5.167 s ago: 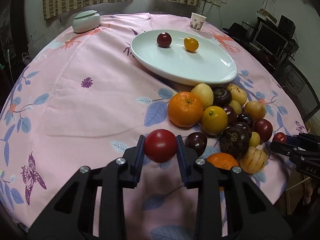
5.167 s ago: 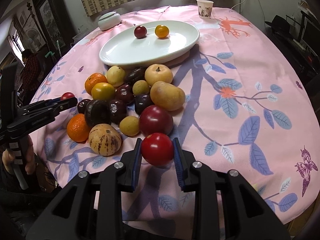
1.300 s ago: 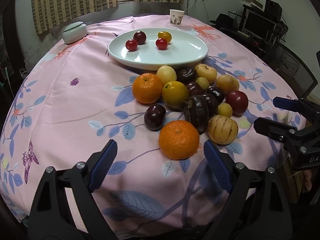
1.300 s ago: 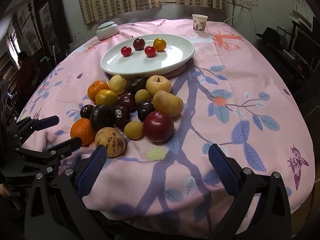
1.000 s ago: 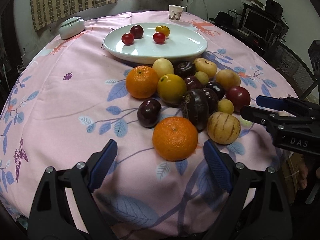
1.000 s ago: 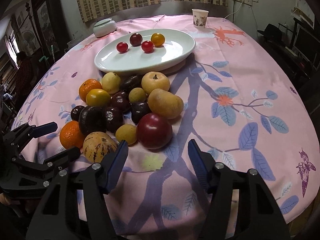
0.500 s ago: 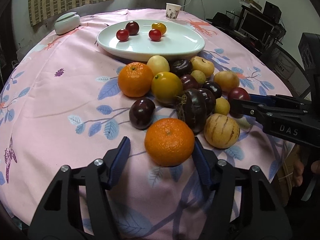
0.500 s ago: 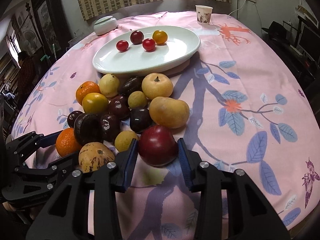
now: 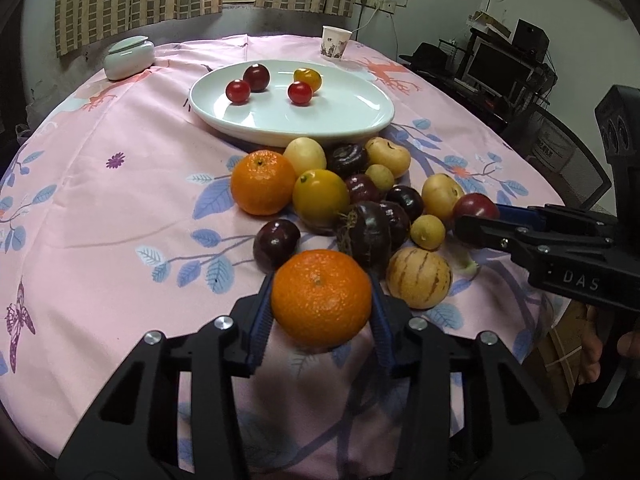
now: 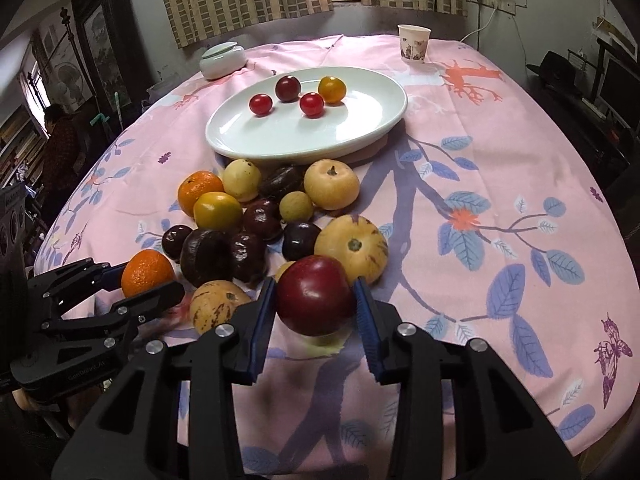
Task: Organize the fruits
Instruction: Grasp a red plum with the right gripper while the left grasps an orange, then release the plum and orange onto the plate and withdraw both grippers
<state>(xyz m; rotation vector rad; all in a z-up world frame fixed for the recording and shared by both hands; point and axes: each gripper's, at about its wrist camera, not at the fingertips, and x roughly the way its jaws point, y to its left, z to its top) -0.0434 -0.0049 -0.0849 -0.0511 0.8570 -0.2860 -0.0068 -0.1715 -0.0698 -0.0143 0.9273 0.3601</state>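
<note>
My left gripper (image 9: 320, 286) has an orange (image 9: 321, 304) between its blue pads at the near edge of the fruit pile; the jaws are closing and the pads touch its sides. The same orange (image 10: 145, 270) and the left gripper (image 10: 146, 280) also show in the right wrist view. My right gripper (image 10: 314, 285) is shut on a dark red round fruit (image 10: 316, 298) at the pile's near right. In the left wrist view this red fruit (image 9: 474, 205) sits in the right gripper (image 9: 479, 218). The white oval plate (image 9: 344, 116) behind the pile holds several cherry tomatoes.
The pile on the pink floral cloth has a second orange (image 9: 262, 182), a yellow fruit (image 9: 320, 196), dark plums and a striped melon (image 9: 418, 276). A paper cup (image 9: 335, 41) and a lidded jar (image 9: 129, 57) stand at the back. A person (image 10: 60, 140) stands far left.
Both grippers went from wide open to closed. The left came forward around the near orange, the right around the dark red fruit. The plate gained two red tomatoes since the oldest frames.
</note>
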